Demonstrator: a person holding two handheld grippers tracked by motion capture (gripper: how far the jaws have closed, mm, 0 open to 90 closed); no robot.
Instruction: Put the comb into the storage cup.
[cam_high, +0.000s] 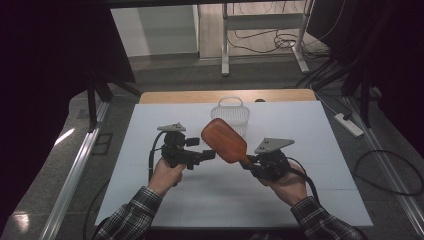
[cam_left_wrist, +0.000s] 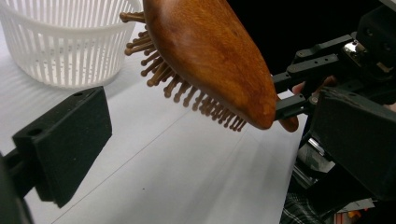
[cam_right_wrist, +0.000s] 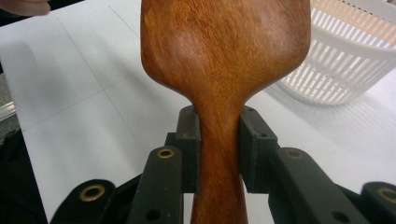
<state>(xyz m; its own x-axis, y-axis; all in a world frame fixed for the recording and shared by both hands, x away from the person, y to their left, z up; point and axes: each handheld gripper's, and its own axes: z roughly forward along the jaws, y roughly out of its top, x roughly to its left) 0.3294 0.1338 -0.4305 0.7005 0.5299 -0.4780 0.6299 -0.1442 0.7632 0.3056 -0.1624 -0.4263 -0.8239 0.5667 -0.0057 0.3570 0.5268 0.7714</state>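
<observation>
We hold the wooden hairbrush (cam_high: 223, 139) off the table by its handle, its paddle rising toward ten o'clock from our right gripper (cam_high: 248, 161), smooth back up and bristles facing down. In the right gripper view the two black pads clamp the narrow neck of the handle from both sides, so this claw is closed on the brush. Our left gripper (cam_high: 210, 155) sits at nine o'clock of the brush head, just beside it; its jaws stand apart, with nothing between them. At twelve o'clock of the brush, near the far edge, stands the white slatted basket (cam_high: 230, 113). The white table sheet (cam_high: 310, 165) lies bare at three, six and nine o'clock of our hands, open out to its edges. Beyond it we see a wooden strip (cam_high: 190, 96), grey floor, dark curtains and trailing cables
</observation>
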